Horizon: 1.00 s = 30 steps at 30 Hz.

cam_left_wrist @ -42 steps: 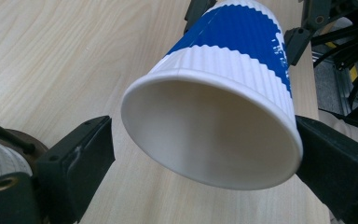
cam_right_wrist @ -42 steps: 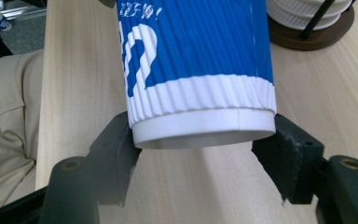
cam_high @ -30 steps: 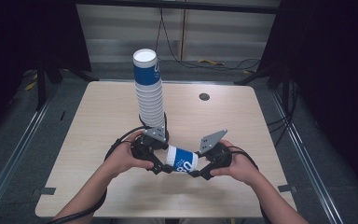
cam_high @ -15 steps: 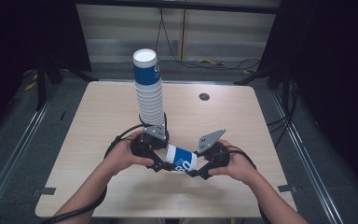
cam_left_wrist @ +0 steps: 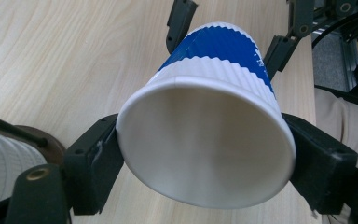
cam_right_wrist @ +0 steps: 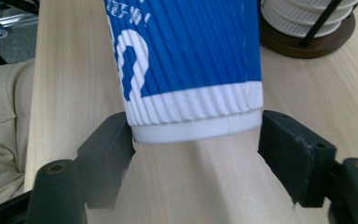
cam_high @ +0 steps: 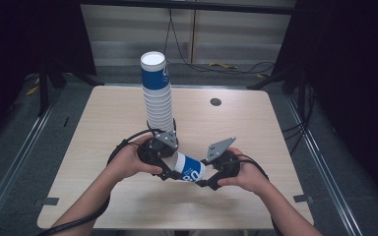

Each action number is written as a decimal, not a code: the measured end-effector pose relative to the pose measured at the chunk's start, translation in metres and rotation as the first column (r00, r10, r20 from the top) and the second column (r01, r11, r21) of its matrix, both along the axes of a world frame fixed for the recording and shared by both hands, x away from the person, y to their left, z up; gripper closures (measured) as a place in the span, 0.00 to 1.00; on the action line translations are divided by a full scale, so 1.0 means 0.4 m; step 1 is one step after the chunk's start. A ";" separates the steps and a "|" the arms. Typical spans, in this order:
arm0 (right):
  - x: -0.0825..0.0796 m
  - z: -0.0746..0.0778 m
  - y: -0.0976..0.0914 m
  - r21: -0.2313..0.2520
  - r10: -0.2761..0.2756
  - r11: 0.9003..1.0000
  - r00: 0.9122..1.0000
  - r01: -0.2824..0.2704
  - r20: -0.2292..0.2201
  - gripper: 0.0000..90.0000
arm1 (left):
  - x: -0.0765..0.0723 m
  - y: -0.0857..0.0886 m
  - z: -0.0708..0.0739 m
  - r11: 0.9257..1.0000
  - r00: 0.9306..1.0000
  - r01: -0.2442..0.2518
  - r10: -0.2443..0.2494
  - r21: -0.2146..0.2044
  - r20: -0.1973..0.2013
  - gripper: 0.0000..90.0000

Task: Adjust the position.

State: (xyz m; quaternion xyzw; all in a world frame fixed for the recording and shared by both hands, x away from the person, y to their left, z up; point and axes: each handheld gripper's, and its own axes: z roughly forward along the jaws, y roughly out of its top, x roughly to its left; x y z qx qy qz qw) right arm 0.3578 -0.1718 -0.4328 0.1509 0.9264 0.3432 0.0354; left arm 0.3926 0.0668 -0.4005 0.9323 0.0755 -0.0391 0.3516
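Paper cup (cam_high: pixel 189 168), blue and white and ribbed, lies on its side between our hands above the wooden table (cam_high: pixel 103 123), in front of the tall cup stack (cam_high: pixel 156 93). Our left gripper (cam_high: pixel 170 172) has just been closing and now pinches the wide rim end. Our right gripper (cam_high: pixel 207 181) has just been opening, its pads beside the narrow base, barely clear. We keep the left squeeze light so the rim holds round, then draw the right straight back.
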 end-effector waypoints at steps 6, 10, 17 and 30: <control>0.000 -0.001 -0.001 -0.009 -0.003 1.000 1.000 0.003 -0.003 0.26 | 0.001 0.001 0.006 0.999 1.000 0.002 -0.002 0.040 0.001 0.22; 0.001 0.001 -0.009 -0.029 -0.006 1.000 1.000 0.006 0.007 0.24 | -0.002 -0.001 0.013 0.996 1.000 -0.010 0.009 0.083 0.014 0.22; 0.002 0.005 -0.020 -0.068 -0.019 0.997 1.000 0.020 0.018 0.21 | 0.002 -0.006 0.016 0.989 1.000 0.006 -0.008 0.150 0.012 0.21; 0.003 0.004 -0.036 -0.108 -0.040 0.993 0.999 0.042 0.016 0.17 | 0.001 -0.016 0.020 0.968 1.000 0.020 -0.021 0.251 0.004 0.21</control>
